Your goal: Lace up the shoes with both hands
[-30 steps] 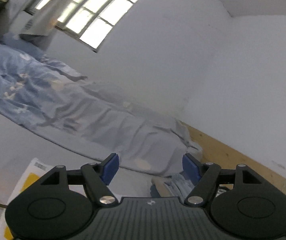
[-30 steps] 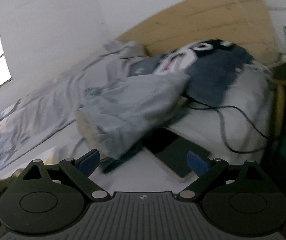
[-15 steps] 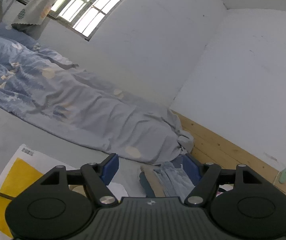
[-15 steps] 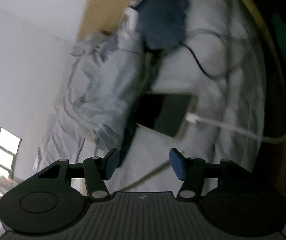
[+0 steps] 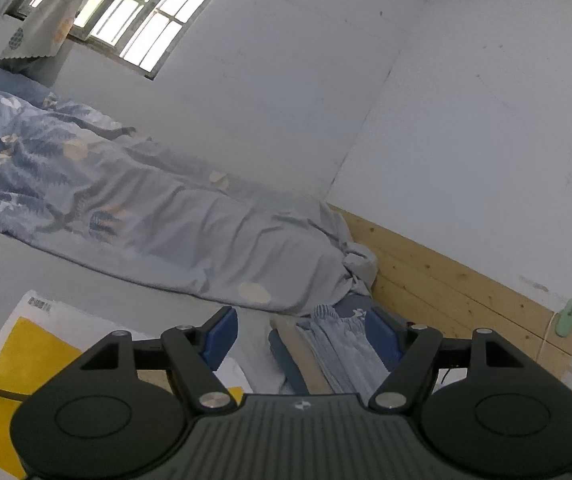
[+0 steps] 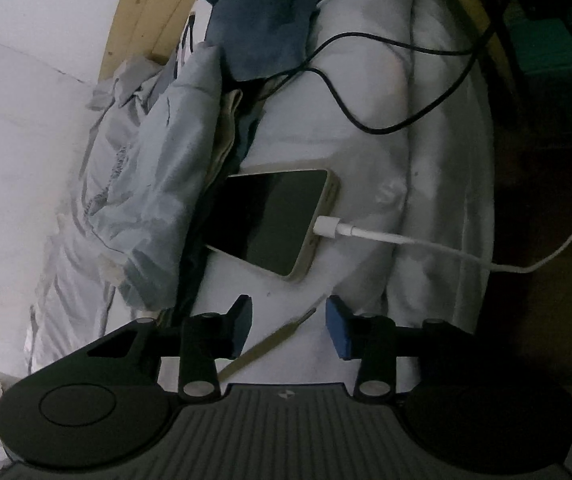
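Shoelace point(image 6: 274, 343), a tan strip, lay between the right gripper point(image 6: 289, 326)'s pads, which had just been closing but were not yet pressed on it; it could slip free. The left gripper point(image 5: 301, 334) was held open, empty.

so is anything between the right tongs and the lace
Nothing visible. The beige lace already runs between the right tongs, whose jaws have just been closing, with neither pad pressing it yet. The phone lies beyond, out of the way.
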`<act>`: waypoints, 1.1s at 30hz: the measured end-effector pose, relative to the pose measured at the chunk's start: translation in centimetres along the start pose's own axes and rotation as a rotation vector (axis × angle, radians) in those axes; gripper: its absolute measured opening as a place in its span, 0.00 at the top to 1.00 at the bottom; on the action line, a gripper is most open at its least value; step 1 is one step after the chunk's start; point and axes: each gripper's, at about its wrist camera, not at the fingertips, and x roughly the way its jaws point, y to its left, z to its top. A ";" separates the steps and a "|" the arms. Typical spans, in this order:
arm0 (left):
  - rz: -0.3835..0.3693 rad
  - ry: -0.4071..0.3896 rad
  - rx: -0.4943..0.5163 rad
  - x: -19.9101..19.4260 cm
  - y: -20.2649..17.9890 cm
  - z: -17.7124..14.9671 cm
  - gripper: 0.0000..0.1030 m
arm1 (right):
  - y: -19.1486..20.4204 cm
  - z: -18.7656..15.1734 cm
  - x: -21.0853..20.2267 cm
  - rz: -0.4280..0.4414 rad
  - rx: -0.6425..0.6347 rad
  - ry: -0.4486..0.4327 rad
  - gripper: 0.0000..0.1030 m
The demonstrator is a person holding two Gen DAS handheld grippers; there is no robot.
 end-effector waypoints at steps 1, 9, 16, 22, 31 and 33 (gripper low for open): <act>0.001 0.001 0.000 0.0 0.0 -0.1 0.32 | 0.0 0.0 0.1 -0.003 0.000 0.002 0.58; 0.002 0.014 -0.008 0.1 -0.1 -0.3 0.32 | 0.0 -0.1 0.4 -0.055 -0.021 -0.011 0.81; -0.018 0.031 -0.001 0.2 -0.3 -0.5 0.32 | 1.1 -0.3 -0.2 -0.048 -0.098 -0.052 0.98; -0.107 0.107 0.146 0.9 -2.4 -1.0 0.32 | 3.9 -1.1 -1.5 0.032 -0.245 -0.086 0.98; -0.284 0.266 0.740 0.8 -10.8 -8.6 0.32 | 11.6 -3.8 -5.0 0.272 -0.616 -0.098 0.98; -0.299 0.290 0.800 0.8 -11.8 -10.2 0.32 | 13.1 -4.6 -5.9 0.313 -0.694 -0.092 0.98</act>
